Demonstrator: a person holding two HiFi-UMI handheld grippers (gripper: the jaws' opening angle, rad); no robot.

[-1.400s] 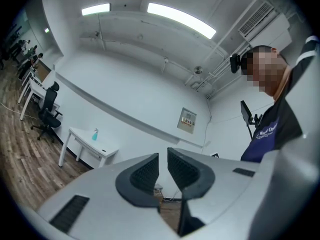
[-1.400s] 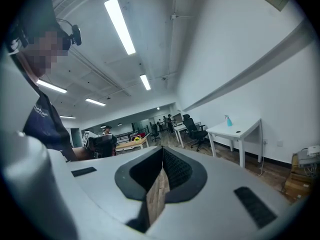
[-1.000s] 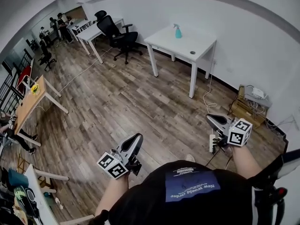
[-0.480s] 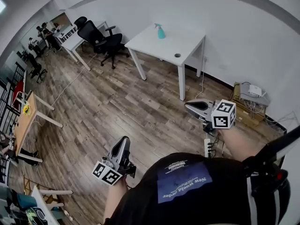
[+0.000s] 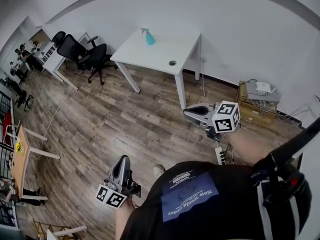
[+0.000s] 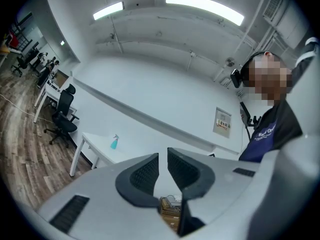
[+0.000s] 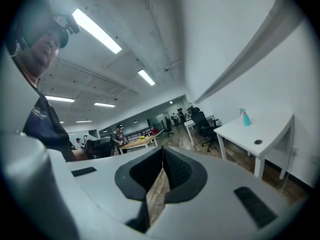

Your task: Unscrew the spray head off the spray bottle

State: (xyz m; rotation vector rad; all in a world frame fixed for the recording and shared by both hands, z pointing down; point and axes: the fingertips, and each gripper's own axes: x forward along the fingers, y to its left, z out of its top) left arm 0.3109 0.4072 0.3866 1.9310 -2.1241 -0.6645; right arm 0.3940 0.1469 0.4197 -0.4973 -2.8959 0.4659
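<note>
Spray bottle [image 5: 148,36] — pale teal, spray head in place, upright at the far edge of the white table [image 5: 155,59], upper centre of the head view. It is untouched and well apart from both tongs.

Small dark round item [image 5: 172,63] — on the same table top, nearer the right front corner, apart from the bottle.

Left gripper [image 5: 122,160] — low in the frame, left of centre, over the wood floor [image 5: 110,119]. Its jaws are drawn together to a thin slit with nothing between them.

Right gripper [image 5: 187,112] — right of centre, pointing toward the left of the frame. Its jaws are closed tip to tip and empty.

Office chairs [image 5: 82,51] — black, upper left of the frame.

Box [image 5: 255,101] — on the floor against the wall, right of the table, with a pale device [image 5: 259,87] on top.

Power strip [image 5: 219,155] — on the floor, just below the right gripper in the frame.
</note>
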